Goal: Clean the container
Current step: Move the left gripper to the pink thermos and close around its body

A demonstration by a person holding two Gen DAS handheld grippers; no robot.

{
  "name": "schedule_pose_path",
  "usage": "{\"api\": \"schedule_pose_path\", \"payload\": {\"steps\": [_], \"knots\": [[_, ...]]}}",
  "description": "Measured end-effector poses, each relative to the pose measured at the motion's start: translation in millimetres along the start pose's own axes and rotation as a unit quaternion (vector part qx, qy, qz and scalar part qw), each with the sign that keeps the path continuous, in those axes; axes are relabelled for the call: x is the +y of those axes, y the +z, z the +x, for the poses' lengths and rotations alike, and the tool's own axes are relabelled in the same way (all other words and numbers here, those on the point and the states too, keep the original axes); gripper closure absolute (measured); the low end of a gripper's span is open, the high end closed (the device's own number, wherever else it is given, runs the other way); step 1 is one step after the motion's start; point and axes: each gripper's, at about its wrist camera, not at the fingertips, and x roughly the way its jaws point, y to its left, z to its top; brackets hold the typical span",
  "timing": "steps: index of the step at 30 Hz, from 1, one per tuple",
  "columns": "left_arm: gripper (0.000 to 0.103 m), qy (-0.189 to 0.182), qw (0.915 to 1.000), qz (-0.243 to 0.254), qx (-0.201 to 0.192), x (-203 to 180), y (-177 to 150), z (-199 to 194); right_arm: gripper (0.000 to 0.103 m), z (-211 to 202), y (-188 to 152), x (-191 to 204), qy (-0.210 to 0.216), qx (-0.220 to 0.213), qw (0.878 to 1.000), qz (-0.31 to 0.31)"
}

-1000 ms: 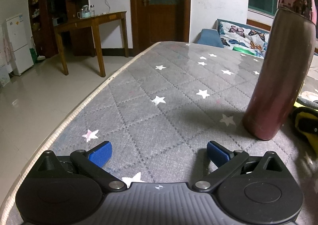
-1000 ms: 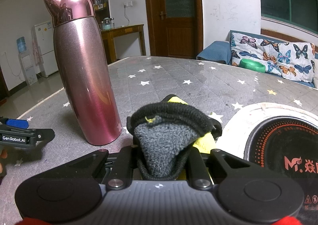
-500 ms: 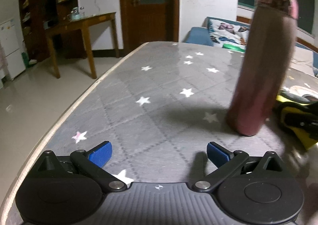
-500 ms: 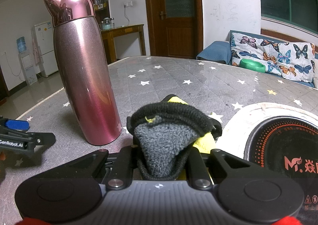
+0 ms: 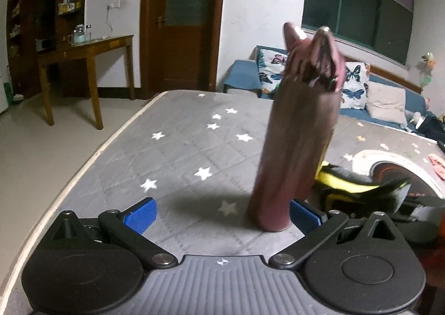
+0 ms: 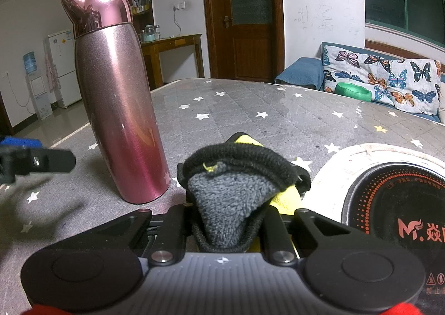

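while my left gripper [image 5: 221, 212] gapes wide, the pink flask [image 5: 297, 148] stands upright on the star-print table [image 5: 178, 153], frame centre, just inside its right pad. my right gripper [image 6: 225, 220] pinches a grey-yellow cloth [image 6: 230, 198], lower centre.

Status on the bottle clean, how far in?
Done: right gripper is shut on the cloth. In hand: left gripper, open, is closing in on the pink bottle, whose base sits by its right finger. Left: grasp and wipe; the cloth is not touching it.
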Motion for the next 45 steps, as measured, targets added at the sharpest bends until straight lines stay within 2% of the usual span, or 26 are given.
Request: {"api": "schedule_pose_path", "payload": {"steps": [3, 15, 20, 34, 45], "knots": [[0.000, 0.009, 0.9999, 0.004, 0.006, -4, 4, 3, 0.089, 0, 0, 0, 0.000, 0.000, 1.000, 0.000], [0.000, 0.000, 0.9996, 0.020, 0.018, -24, 10, 5, 0.089, 0, 0, 2, -0.004, 0.001, 1.000, -0.006], [0.000, -0.003, 0.9995, 0.022, 0.021, -30, 12, 4, 0.088, 1, -1, 16, -0.024, 0.001, 0.999, -0.040], [0.000, -0.025, 0.9996, 0.011, 0.004, -31, 25, -6, 0.088, -16, -4, 27, 0.052, -0.006, 0.999, 0.007], [0.000, -0.042, 0.9985, 0.019, -0.030, -39, 52, -13, 0.088, -39, 8, 30, 0.076, -0.038, 0.996, 0.010]]}}
